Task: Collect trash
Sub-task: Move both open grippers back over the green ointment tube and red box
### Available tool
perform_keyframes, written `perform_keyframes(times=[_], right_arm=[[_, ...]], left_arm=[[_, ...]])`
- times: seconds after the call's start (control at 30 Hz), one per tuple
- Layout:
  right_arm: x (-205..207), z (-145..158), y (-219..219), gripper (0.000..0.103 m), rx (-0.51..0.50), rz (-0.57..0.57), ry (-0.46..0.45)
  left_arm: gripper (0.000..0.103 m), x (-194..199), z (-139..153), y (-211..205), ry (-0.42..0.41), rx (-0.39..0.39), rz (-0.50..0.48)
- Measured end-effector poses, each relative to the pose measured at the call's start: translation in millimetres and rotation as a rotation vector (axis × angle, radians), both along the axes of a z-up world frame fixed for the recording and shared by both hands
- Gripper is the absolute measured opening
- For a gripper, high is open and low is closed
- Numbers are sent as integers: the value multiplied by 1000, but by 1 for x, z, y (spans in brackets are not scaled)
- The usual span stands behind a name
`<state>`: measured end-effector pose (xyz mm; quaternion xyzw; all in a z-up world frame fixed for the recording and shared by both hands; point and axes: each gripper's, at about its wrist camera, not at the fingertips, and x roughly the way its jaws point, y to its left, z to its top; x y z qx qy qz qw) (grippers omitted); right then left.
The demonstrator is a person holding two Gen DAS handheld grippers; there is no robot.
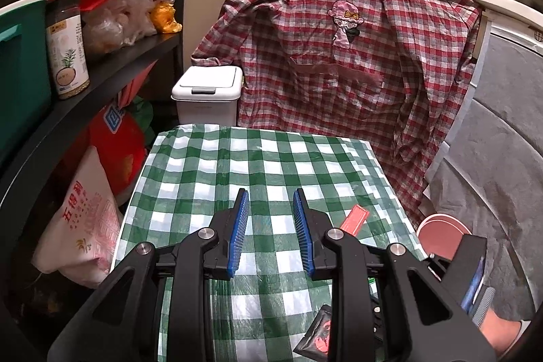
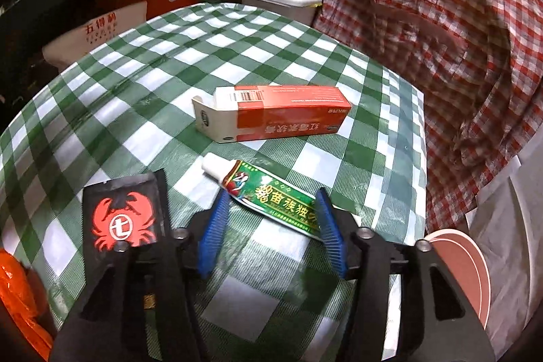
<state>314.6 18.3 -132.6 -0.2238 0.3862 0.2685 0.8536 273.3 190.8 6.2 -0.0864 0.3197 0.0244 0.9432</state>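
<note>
Green tube [image 2: 271, 196] between right gripper's [image 2: 271, 226] wide, unclamped jaws; left gripper's [image 1: 270, 219] empty.

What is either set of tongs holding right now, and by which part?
Nothing. The left tongs are empty above the checked tablecloth. The right tongs straddle the green tube, which lies flat, pads not pressing it.

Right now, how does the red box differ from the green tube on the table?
The red box is a stiff carton with one end flap open; the green tube is flattened and capped white. The box lies farther off; the tube sits between the right tongs. Both lie flat on the checked cloth.
</note>
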Motion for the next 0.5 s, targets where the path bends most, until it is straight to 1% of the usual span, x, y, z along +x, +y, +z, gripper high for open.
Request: perform_keyframes(times=[0.2, 0.5], right_arm=[[13, 0, 0, 56, -4, 30, 24], [28, -1, -10, 56, 44, 70, 134]], left_arm=[[27, 1, -2, -5, 3, 6, -5], [27, 4, 2, -7, -7, -14, -3]])
